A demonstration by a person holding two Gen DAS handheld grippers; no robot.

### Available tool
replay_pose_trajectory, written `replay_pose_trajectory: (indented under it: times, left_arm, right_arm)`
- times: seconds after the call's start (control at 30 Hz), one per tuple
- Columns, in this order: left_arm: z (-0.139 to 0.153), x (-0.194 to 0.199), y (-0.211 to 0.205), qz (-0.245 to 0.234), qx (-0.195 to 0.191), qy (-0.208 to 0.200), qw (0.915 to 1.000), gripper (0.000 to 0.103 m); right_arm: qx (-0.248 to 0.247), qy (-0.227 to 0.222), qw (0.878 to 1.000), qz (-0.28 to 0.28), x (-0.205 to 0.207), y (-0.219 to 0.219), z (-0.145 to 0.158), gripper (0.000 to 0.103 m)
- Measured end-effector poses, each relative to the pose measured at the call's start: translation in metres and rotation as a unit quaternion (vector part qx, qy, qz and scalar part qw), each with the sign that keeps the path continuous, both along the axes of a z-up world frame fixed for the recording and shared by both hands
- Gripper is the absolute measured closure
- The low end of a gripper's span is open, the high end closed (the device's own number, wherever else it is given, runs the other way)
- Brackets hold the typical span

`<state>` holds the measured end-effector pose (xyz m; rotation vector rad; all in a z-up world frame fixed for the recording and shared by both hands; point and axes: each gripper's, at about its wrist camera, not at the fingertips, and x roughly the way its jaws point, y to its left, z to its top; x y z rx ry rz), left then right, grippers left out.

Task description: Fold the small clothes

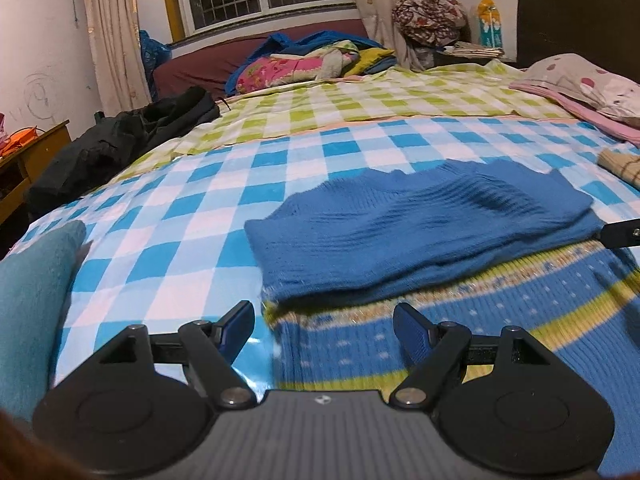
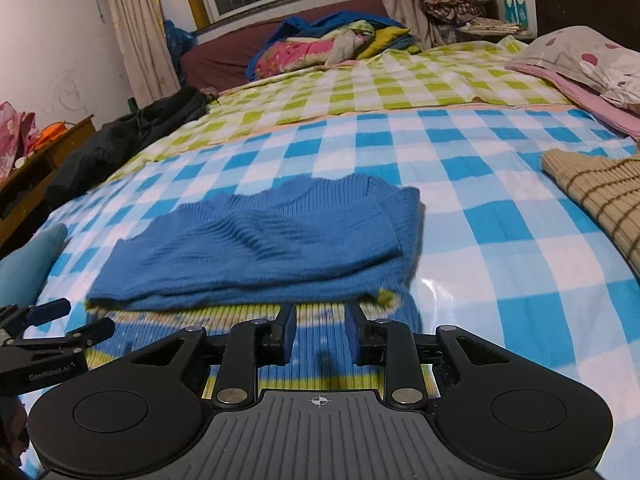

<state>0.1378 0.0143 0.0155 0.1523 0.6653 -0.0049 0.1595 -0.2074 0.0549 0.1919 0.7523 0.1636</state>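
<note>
Blue sweater (image 2: pixel 256 248) lies folded, checked sheet (image 2: pixel 500 216) bare rightward.

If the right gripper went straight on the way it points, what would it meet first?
Most likely the patterned part of the blue sweater lying right under the right gripper, then the folded-over plain blue layer just beyond. Depth is hard to judge here.

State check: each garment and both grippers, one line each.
blue sweater: on the bed, top part folded over the patterned part, not gripped.
tan striped sweater: lying at the right, untouched.
black clothing: crumpled at the bed's left edge.
left gripper: open wide, empty.
right gripper: jaws slightly apart, nothing between them.
</note>
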Motion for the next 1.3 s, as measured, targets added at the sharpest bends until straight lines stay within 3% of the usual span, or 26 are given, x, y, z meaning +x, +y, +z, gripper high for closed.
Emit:
replay_pose_trajectory:
  times: [0.73, 1.3]
  left_arm:
    - [-0.003, -0.063, -0.012, -0.029, 0.003, 0.021, 0.9994, 0.021]
    - [-0.019, -0.099, 0.003, -0.026, 0.002, 0.051, 0.9983, 0.021]
  right_arm:
    - [-0.009, 0.016, 1.0, 0.014, -0.065, 0.002, 0.005, 0.07]
    - [-0.023, 0.051, 0.998, 0.022, -0.096, 0.005, -0.012, 0.067]
